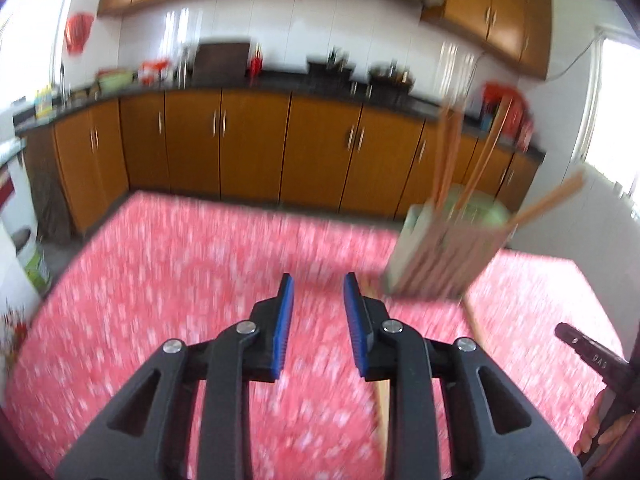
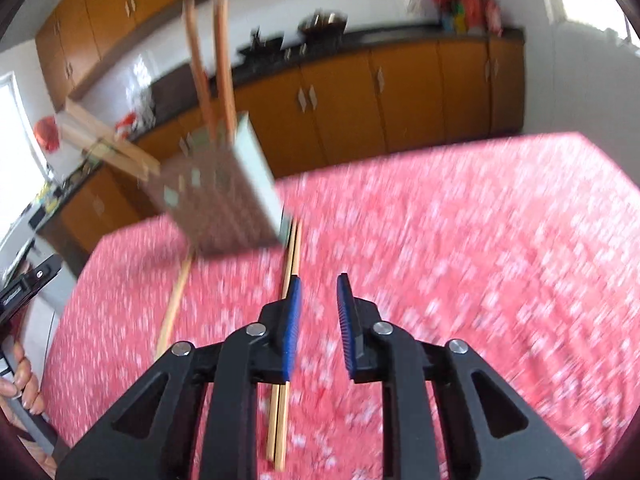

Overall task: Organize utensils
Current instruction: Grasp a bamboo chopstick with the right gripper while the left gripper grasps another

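Both grippers empty, jaws apart: left gripper (image 1: 318,280), right gripper (image 2: 319,280). Two loose chopsticks (image 2: 286,344) lie under the right gripper's left finger; a third (image 2: 174,304) lies farther left. Holder (image 2: 224,196) with roughly four blurred chopsticks stands beyond.

Wooden chopsticks (image 2: 285,368); patterned cloth tablecloth (image 2: 460,248); matt black tongs (image 2: 318,312), ribbed blue pads (image 2: 294,320).
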Action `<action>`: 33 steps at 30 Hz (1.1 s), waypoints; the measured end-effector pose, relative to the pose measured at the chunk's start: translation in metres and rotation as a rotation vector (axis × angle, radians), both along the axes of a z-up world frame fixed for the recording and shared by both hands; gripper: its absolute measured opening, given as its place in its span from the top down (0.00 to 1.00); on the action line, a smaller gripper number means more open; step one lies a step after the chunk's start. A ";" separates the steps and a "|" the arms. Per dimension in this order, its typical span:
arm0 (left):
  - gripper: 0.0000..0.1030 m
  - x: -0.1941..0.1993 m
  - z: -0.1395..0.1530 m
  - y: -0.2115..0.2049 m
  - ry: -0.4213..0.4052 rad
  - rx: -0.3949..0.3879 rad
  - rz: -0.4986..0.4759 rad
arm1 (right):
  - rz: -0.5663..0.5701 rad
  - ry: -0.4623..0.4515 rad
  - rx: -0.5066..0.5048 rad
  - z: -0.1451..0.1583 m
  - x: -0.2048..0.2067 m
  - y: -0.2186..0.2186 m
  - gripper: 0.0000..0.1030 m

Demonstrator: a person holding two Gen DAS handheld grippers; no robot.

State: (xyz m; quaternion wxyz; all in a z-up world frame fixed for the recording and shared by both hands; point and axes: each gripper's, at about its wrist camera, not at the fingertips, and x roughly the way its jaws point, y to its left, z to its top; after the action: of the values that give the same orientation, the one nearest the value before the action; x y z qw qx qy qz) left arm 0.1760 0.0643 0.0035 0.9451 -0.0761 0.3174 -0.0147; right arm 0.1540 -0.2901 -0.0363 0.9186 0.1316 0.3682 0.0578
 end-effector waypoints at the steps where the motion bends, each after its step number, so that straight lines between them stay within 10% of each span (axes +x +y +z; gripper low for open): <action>1: 0.74 -0.001 -0.010 0.001 0.024 0.000 -0.001 | 0.027 0.042 0.008 -0.014 0.000 0.008 0.84; 8: 0.74 -0.011 -0.059 -0.002 0.143 -0.034 -0.038 | 0.089 0.134 0.002 -0.047 0.006 0.035 0.85; 22: 0.74 -0.007 -0.071 -0.033 0.188 -0.034 -0.160 | 0.015 0.143 -0.180 -0.060 0.013 0.033 0.92; 33: 0.84 -0.006 -0.091 -0.067 0.250 0.044 -0.266 | -0.073 0.153 -0.126 -0.061 0.011 0.005 0.92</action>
State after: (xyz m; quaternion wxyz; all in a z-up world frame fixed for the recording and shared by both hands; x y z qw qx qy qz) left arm 0.1704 -0.0026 -0.0870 0.8896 -0.0142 0.4397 -0.1229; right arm 0.1655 -0.2851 -0.0974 0.8957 0.0912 0.4352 -0.0091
